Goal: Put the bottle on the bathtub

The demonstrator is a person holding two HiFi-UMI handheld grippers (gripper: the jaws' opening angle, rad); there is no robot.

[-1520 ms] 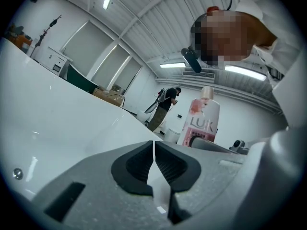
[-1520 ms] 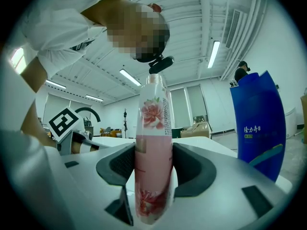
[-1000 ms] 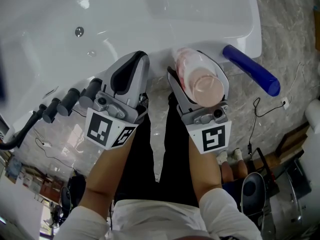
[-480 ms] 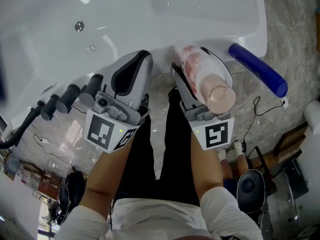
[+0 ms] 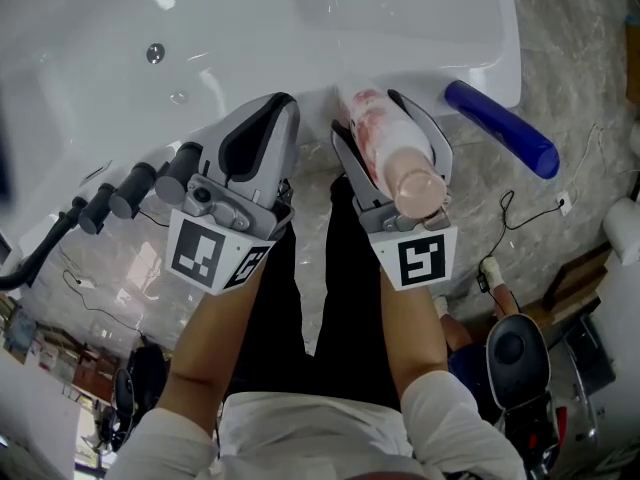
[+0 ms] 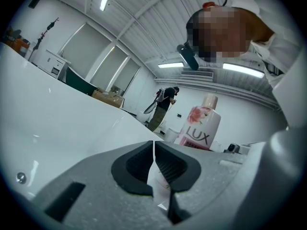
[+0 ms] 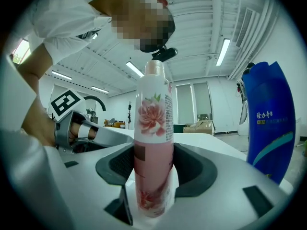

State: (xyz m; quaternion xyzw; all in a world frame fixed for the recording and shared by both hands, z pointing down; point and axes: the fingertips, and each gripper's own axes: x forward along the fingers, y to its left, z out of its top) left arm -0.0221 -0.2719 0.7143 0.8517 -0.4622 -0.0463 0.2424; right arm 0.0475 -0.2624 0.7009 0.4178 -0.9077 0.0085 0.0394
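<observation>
The right hand-held gripper (image 7: 154, 167) is clamped on the lower body of the pink bottle (image 7: 153, 128). It holds the bottle roughly upright at the near edge of the white bathtub (image 5: 300, 28), with the cap leaning a little back toward the person. The left hand-held gripper (image 6: 153, 164) has its jaws together on nothing and hangs just beside the right one. The main risk appears to be letting go too early. The bottle's foot sits close to the outer lip of a glossy, rounded rim, so if it is released while tilted or partly overhanging, it could slide or topple to the floor (image 5: 590, 58). A blue bottle (image 5: 500, 128) stands just to the right, and a sideways drift of the gripper could knock it over. The bottle's base is hidden behind the jaws in both the head view and the right gripper view, so it cannot be told whether it touches the rim yet. The blue bottle's foot is also hidden, and the far side of the tub is cut off.
</observation>
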